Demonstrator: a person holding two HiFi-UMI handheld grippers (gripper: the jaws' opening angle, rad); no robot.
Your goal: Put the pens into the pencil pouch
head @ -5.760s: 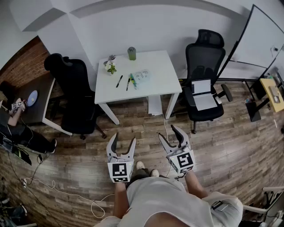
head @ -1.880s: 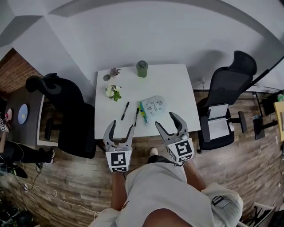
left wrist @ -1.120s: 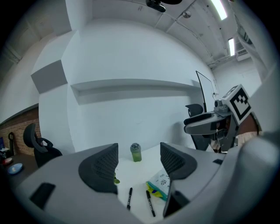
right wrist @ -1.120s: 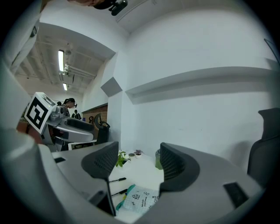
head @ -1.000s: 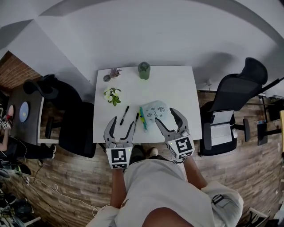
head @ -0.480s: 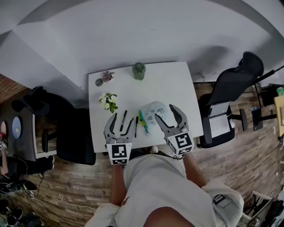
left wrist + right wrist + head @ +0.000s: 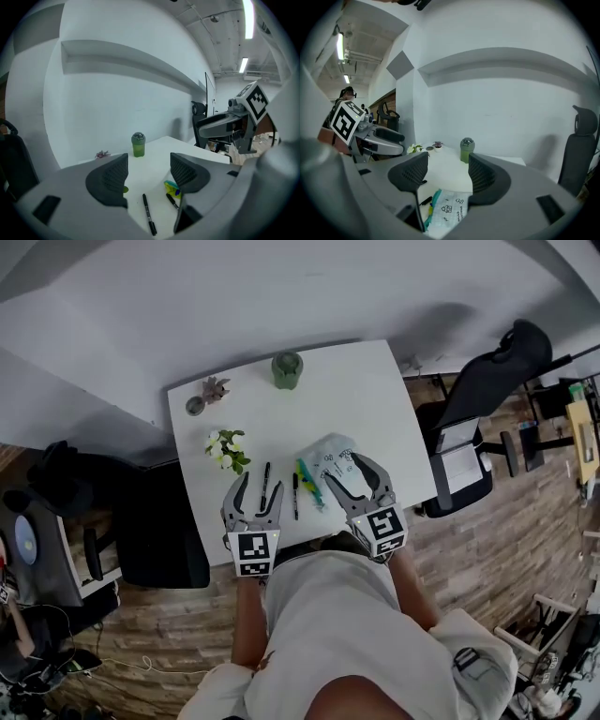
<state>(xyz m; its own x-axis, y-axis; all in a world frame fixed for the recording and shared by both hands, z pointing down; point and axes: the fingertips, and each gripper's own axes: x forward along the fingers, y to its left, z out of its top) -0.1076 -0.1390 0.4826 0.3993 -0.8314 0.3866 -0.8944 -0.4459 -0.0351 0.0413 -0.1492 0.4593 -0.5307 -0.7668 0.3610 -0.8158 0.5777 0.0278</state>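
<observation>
since no pen is gripped yet, the reach step is in hand: left gripper [image 7: 260, 484] and right gripper [image 7: 345, 470] hover empty, jaws apart though just narrowed slightly. black pens [image 7: 294, 495] lie on the table [image 7: 356, 390] beside the pencil pouch [image 7: 330, 457]. next, lower onto one pen.

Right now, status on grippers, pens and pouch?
Left hand-held gripper and right hand-held gripper open, empty, jaws just closing slightly. Pens and pouch on table, untouched. Nothing in the way.
</observation>
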